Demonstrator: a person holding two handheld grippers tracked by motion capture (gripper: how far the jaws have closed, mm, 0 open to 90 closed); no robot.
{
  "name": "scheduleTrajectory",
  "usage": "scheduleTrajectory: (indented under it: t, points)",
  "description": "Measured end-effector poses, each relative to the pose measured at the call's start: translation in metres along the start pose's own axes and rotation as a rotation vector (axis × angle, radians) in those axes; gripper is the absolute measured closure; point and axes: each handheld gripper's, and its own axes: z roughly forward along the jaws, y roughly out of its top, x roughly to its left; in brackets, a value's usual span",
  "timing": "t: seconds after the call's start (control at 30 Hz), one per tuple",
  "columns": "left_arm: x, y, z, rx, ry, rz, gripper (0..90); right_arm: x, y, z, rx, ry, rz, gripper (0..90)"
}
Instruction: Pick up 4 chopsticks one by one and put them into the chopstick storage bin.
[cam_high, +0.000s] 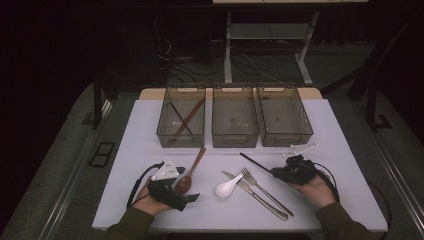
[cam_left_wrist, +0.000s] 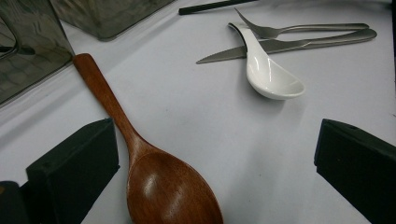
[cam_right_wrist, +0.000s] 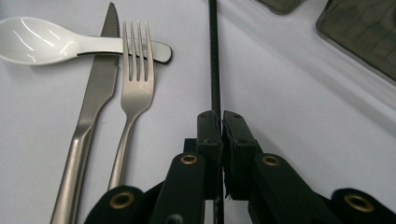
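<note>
My right gripper (cam_right_wrist: 220, 114) (cam_high: 276, 172) is shut on a thin black chopstick (cam_right_wrist: 214, 56) (cam_high: 255, 163), which runs on ahead over the white table. Left of it lie a steel fork (cam_right_wrist: 134, 88) (cam_high: 265, 191), a steel knife (cam_right_wrist: 95, 98) (cam_high: 252, 195) and a white ceramic spoon (cam_right_wrist: 42, 44) (cam_high: 227, 186), whose handle crosses under the fork and knife. My left gripper (cam_left_wrist: 215, 168) (cam_high: 187, 196) rests on the table with its jaws wide open. The bowl of a brown wooden spoon (cam_left_wrist: 163, 186) (cam_high: 190, 172) lies between them, untouched.
Three smoky clear bins stand in a row at the table's far side. The left bin (cam_high: 182, 118) holds dark and brown sticks; the middle bin (cam_high: 235, 117) and right bin (cam_high: 284, 116) look empty. A white plastic utensil (cam_high: 301, 149) lies in front of the right bin.
</note>
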Motion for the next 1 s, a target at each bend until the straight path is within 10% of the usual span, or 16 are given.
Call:
scheduleTrajectory:
  t: [1.0]
  points:
    - [0.000,0.000,0.000,0.003,-0.003,0.004,0.0,0.009,0.011,-0.013,-0.087,0.048,-0.029,86.4]
